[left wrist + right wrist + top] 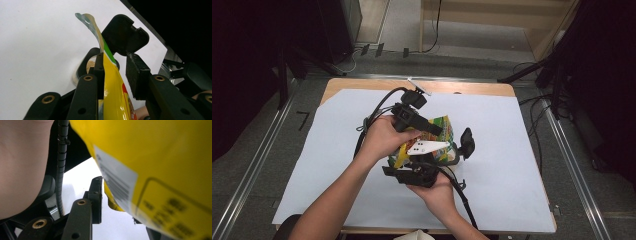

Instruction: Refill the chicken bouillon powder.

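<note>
A yellow and green glossy snack bag [439,137] was held above the middle of a white paper sheet [512,150] that covered the wooden table [472,88]. Both hands met around it in the high view, the left hand [382,137] from the upper left and the right hand [437,192] from below.

The left gripper [434,131] reached over the top of the bag. In the left gripper view [113,72] its 2 black jaws stood apart, with the bag's yellow edge [112,85] running up between them. The bag lay against the inner face of the left jaw, while a gap showed between the bag and the pad of the right jaw, so the claw was open and not clamping. The bag's torn top [88,21] curled up beyond the jaws.

Beyond the bag in that view sat a round clear container with a black rim [86,65] holding tan crumbs, its black hinged lid [125,33] swung up. In the high view the lid [467,142] stood just right of the bag.

The right gripper [417,172] sat under the bag's lower end, a white three-cornered plate [426,146] above it. In the right gripper view the bag's yellow back with a white label [117,182] hid 1 jaw, so I cannot tell whether that claw was open or closed.
</note>
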{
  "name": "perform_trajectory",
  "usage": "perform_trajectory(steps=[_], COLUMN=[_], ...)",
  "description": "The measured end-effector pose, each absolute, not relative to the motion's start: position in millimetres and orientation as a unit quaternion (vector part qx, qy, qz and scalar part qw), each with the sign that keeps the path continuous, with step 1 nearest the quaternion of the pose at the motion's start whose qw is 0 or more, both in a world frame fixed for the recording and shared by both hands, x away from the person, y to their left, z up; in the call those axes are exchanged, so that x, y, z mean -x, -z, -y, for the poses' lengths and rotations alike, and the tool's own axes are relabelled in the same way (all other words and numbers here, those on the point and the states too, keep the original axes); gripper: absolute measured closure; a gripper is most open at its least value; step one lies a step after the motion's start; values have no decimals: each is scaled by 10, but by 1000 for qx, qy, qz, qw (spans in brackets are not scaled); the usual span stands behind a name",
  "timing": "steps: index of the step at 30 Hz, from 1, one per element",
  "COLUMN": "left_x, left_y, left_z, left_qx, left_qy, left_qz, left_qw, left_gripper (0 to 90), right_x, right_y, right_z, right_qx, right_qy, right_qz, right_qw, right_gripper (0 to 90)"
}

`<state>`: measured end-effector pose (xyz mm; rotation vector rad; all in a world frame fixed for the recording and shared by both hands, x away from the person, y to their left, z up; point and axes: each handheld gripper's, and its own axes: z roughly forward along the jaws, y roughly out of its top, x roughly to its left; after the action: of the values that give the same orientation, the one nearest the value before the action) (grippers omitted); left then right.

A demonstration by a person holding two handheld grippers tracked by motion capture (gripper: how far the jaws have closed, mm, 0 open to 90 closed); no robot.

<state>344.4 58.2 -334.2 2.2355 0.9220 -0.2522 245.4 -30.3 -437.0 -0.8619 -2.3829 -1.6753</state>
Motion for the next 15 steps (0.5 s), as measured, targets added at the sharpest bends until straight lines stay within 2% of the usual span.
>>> perform_trajectory(steps=[11,15], left_x=[-3417,-3416], left_y=[3370,3399], left_z=[-576,-596], left_qx=[-865,-865], left_qy=[95,103], left_qz=[-354,-356], left_qw=[344,340], left_gripper=[717,717], right_x=[-2439,-2425], right_y=[4405,4444], right_z=[290,278], right_qx=[280,273], right_qy=[547,544], right_qz=[788,793], right_qw=[38,27], right_gripper=[679,652])
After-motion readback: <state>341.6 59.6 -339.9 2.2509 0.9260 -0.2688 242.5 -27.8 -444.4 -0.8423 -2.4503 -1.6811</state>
